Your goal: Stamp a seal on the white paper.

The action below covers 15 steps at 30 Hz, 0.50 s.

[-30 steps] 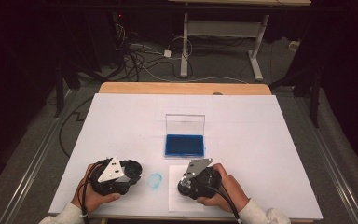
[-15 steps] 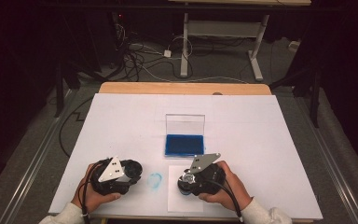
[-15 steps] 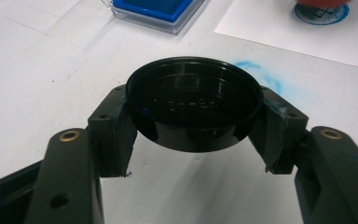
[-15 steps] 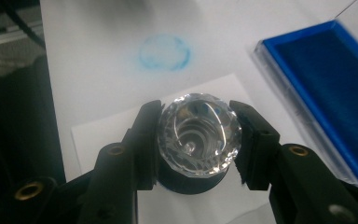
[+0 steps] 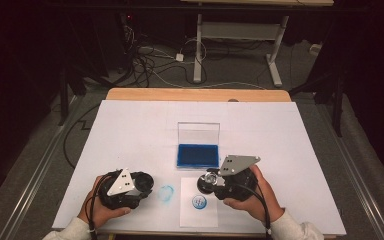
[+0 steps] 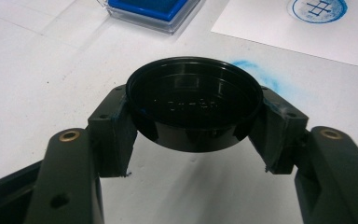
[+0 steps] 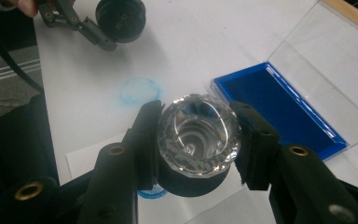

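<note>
- Clear faceted crystal formed the knob of the stamp (image 7: 199,133), which had a black base; the right gripper (image 7: 198,140) clamped it between its jaws, both pads pressed against its sides
- In the high view the stamp (image 5: 210,179) sat at the upper right edge of the paper sheet (image 5: 198,203), held by the right gripper (image 5: 215,183) in the person's right hand (image 5: 252,197)
- On that sheet lay a round blue stamp print (image 5: 199,201), also seen from the left gripper view (image 6: 317,9)
- Just left of the sheet, a fainter blue ring smear (image 5: 166,192) marked the white table cover (image 5: 130,130)
- The left gripper (image 6: 193,128) held a black round cap (image 6: 194,103), open side up, jaws spread wide around it and touching its rim on both sides; in the high view the cap (image 5: 143,181) was left of the smear, near the table's front edge
- Behind the sheet stood the blue ink pad (image 5: 198,154) in a clear case with its lid (image 5: 198,134) raised
- Beyond the table, cables (image 5: 150,62) lay on the floor
</note>
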{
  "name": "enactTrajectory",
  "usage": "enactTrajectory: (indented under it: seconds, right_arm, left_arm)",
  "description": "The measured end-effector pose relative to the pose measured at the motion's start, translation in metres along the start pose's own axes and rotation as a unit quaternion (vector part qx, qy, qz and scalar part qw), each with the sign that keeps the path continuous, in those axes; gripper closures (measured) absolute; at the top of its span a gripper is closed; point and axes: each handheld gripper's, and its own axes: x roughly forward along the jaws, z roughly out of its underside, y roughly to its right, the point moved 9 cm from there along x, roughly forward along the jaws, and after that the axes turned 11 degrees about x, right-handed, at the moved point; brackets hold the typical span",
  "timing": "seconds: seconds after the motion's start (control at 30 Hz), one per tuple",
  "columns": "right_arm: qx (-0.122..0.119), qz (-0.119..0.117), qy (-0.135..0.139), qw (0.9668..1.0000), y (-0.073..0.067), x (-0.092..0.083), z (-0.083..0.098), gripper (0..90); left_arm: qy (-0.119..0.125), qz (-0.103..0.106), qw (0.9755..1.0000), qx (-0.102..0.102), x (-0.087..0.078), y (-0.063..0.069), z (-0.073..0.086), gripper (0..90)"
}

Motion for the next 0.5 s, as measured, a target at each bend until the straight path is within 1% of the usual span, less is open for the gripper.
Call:
enactTrajectory:
  seconds: [0.37, 0.5]
  right_arm:
    - [0.01, 0.011, 0.014, 0.9998, 0.014, -0.01, -0.003, 56.8]
    - [0.01, 0.013, 0.017, 0.9997, 0.018, -0.013, -0.004, 56.9]
  left_arm:
    - [0.002, 0.002, 1.0, -0.007, 0.001, -0.001, 0.002, 36.7]
    - [0.002, 0.003, 1.0, -0.007, 0.001, -0.002, 0.002, 36.6]
